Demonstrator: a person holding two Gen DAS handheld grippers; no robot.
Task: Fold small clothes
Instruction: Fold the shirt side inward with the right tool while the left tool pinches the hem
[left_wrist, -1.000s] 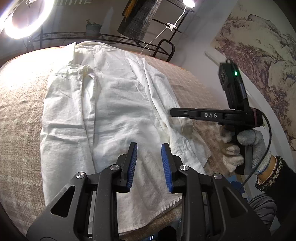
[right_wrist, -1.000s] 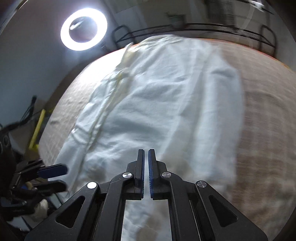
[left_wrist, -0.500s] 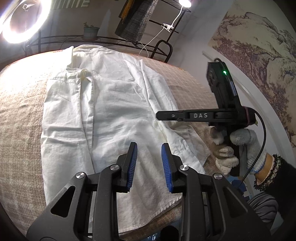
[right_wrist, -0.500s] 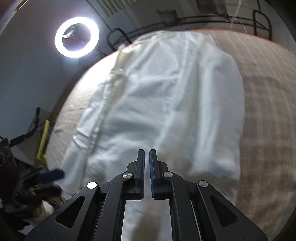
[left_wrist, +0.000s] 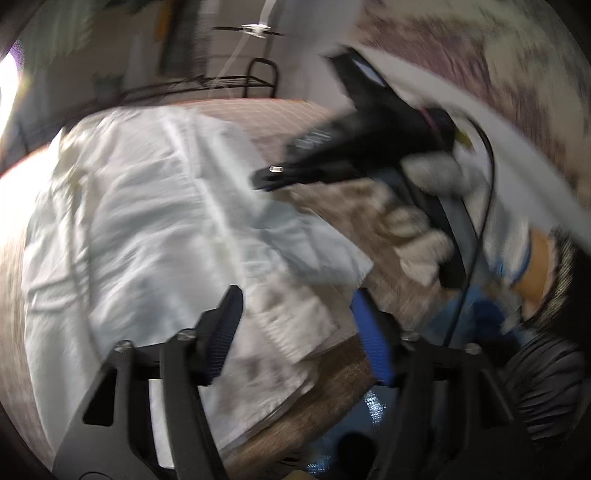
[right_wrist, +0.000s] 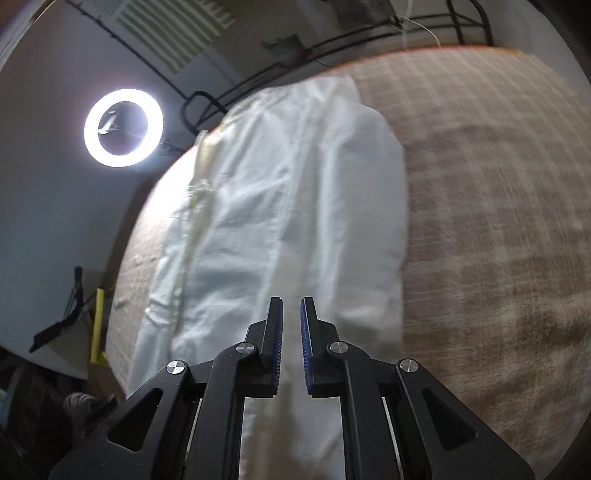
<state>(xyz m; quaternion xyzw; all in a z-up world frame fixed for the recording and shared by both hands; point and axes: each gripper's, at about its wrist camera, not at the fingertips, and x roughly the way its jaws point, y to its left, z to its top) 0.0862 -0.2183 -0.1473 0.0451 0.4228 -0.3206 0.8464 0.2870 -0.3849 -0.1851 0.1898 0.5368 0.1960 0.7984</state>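
A white shirt (left_wrist: 147, 221) lies spread flat on a tan checked table (left_wrist: 332, 206); it also shows in the right wrist view (right_wrist: 295, 206). My left gripper (left_wrist: 299, 325) is wide open above the shirt's near hem corner, holding nothing. My right gripper (right_wrist: 291, 332) is slightly open, empty, over the shirt's near end. In the left wrist view the right gripper (left_wrist: 266, 177) hangs over the shirt's right edge, held by a gloved hand (left_wrist: 424, 236). The left view is motion-blurred.
A ring light (right_wrist: 123, 127) glows beyond the table's far left. A black metal rack (left_wrist: 236, 83) stands behind the table. The bare checked tabletop (right_wrist: 498, 221) stretches right of the shirt. The table's near edge (left_wrist: 314, 398) is just below my left gripper.
My left gripper has opened wide and swung right toward the shirt's near right corner. My right gripper has opened a little and moved over the shirt's right edge.
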